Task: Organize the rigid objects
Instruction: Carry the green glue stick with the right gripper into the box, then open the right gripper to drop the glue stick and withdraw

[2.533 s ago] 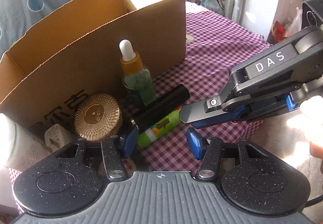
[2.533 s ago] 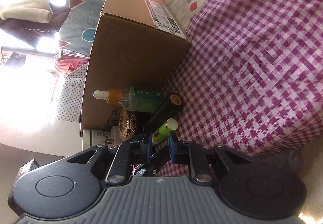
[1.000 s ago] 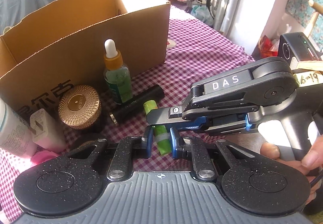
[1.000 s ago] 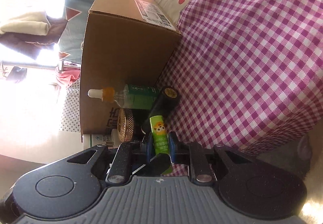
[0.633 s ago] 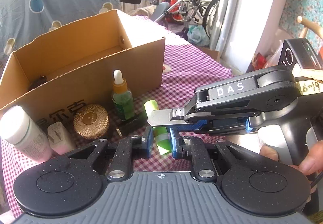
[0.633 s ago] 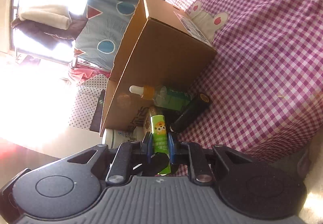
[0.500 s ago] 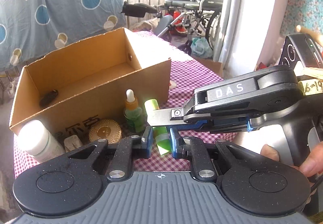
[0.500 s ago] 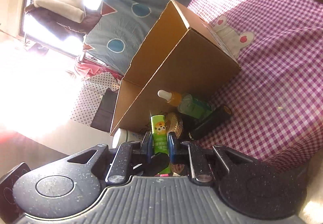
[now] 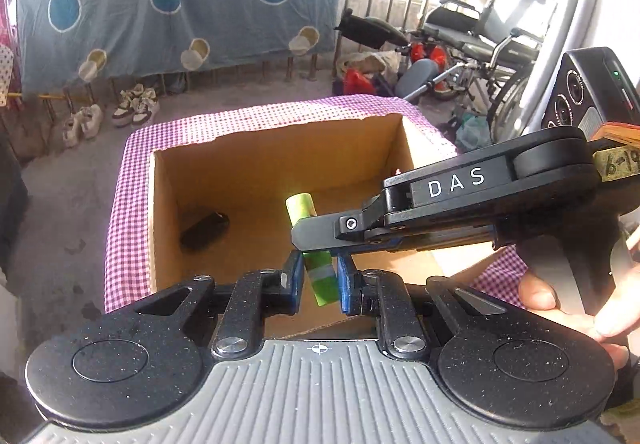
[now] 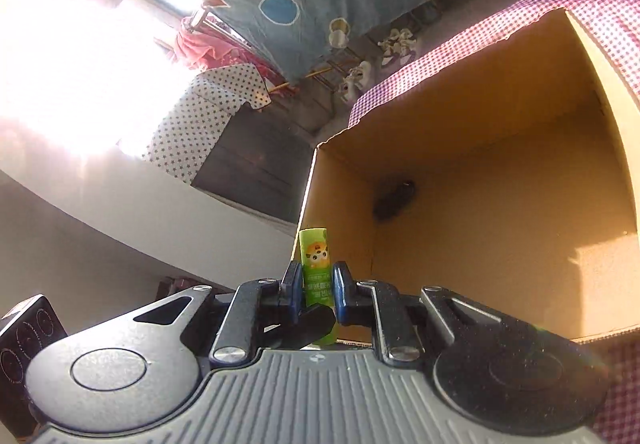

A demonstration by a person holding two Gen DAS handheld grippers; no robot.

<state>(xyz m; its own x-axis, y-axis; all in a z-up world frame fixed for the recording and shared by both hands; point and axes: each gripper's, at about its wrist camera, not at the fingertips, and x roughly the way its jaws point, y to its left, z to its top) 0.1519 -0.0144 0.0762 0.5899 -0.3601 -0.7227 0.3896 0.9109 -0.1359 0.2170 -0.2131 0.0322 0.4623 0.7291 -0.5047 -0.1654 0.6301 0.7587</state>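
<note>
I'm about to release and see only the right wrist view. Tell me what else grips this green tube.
Observer: The left hand-held gripper is shut on the lower end of the green tube, below where your right hand-held gripper holds it.
Operator: Say where the tube sits against the box.
Observer: In the left wrist view it shows against the inside floor of the cardboard box, to the right of the dark object lying there.
Operator: Check the tube's lower end.
Observer: A white band rings it, level with the left pads.
</note>
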